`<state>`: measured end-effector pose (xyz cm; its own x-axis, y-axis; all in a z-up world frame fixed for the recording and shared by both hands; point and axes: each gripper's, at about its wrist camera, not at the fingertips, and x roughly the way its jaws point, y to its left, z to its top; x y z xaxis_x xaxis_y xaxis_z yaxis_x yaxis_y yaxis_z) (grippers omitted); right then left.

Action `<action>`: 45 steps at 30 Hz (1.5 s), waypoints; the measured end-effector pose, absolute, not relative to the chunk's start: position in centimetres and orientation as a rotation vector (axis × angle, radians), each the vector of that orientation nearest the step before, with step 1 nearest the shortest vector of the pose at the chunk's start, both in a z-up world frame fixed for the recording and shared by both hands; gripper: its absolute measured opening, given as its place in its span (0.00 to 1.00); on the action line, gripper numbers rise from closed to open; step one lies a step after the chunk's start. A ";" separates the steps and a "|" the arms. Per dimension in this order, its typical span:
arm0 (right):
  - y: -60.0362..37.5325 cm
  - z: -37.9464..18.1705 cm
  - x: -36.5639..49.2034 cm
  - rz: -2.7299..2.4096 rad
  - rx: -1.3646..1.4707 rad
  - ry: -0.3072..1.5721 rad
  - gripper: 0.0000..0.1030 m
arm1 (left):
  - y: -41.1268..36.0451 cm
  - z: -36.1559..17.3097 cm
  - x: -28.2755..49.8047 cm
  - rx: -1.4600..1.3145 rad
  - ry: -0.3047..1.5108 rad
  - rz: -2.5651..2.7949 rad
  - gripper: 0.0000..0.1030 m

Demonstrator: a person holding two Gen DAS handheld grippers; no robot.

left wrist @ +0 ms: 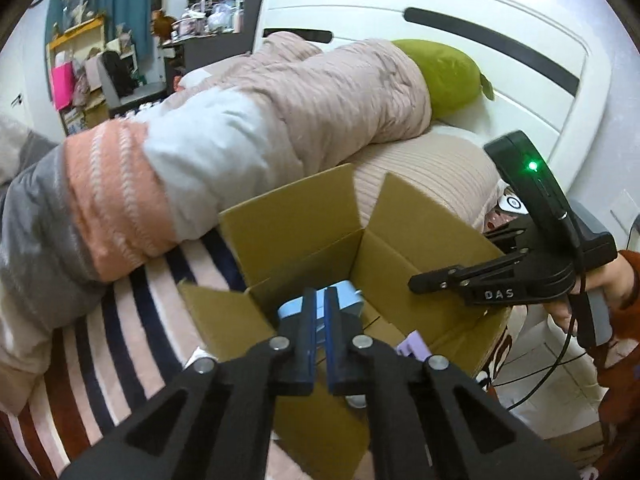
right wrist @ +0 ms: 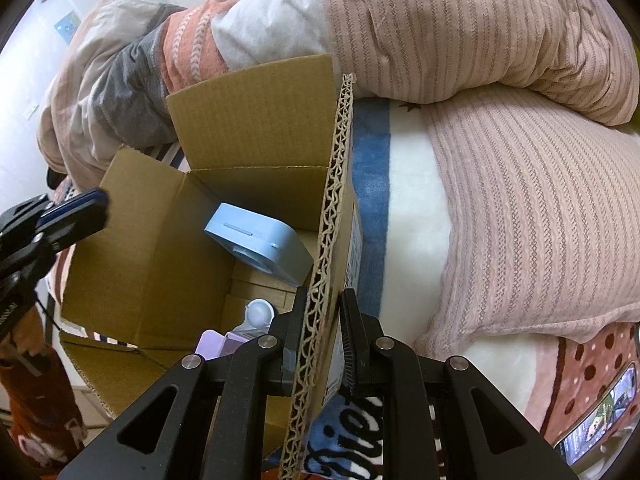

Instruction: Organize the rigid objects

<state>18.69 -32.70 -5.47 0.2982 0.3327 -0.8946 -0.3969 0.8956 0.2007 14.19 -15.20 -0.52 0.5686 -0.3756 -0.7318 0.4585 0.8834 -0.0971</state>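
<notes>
left hand-held gripper [left wrist: 319,336] tilts down over the open brown corrugated cardboard box [left wrist: 400,248], its blue-padded fingers [left wrist: 304,344] pressed together with nothing between them; in the right wrist view it pokes in from the left edge [right wrist: 86,208] above the box's left flap. right hand-held gripper [right wrist: 324,332] points steeply down at the near right side of the box, fingers pinching the upright cardboard flap [right wrist: 328,248] edge-on, fluted layers showing between the black pads; in the left wrist view it is the black linkage body [left wrist: 480,280] with a green light, held by a hand [left wrist: 600,292] in a rust-coloured sleeve. inside the box: a light blue rounded-corner hard plastic case [right wrist: 260,240] leaning tilted against the far right wall, a small pale lilac plastic piece [right wrist: 214,344] and a white rounded plastic item [right wrist: 258,314] on the box floor near the front, partly hidden by the gripper. box sits on a bed on a striped fuzzy blanket [left wrist: 132,320], soft and pink-white-navy. behind it a bunched ribbed pink quilt [left wrist: 340,92] with peach knit and grey sections, a green plush cushion [left wrist: 444,76], and a glossy white headboard [left wrist: 440,20].
</notes>
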 end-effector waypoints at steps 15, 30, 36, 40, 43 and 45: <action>-32.3 -5.5 18.4 0.496 -0.068 1.171 0.14 | -4.0 -5.9 7.0 -0.095 0.821 -0.405 0.52; -32.3 -5.6 18.7 0.495 -0.058 1.173 0.16 | -8.3 -16.3 6.5 -0.322 0.939 -0.328 0.63; -32.4 -5.6 18.7 0.495 -0.059 1.173 0.16 | -9.5 -16.3 7.3 -0.264 0.932 -0.200 0.50; -32.3 -5.6 18.7 0.494 -0.057 1.174 0.16 | -8.7 -15.5 5.9 -0.247 0.926 -0.241 0.31; -32.4 -5.6 18.6 0.494 -0.059 1.172 0.16 | -7.3 -15.3 4.8 -0.208 0.935 -0.227 0.23; -32.5 -5.6 18.7 0.494 -0.058 1.172 0.16 | -6.5 -15.4 4.4 -0.162 0.939 -0.178 0.18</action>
<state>18.71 -32.46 -5.60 0.2942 0.3413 -0.8927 -0.4009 0.8920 0.2089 4.44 -6.51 -15.38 0.5776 -0.2219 -0.7856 0.0812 0.9732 -0.2152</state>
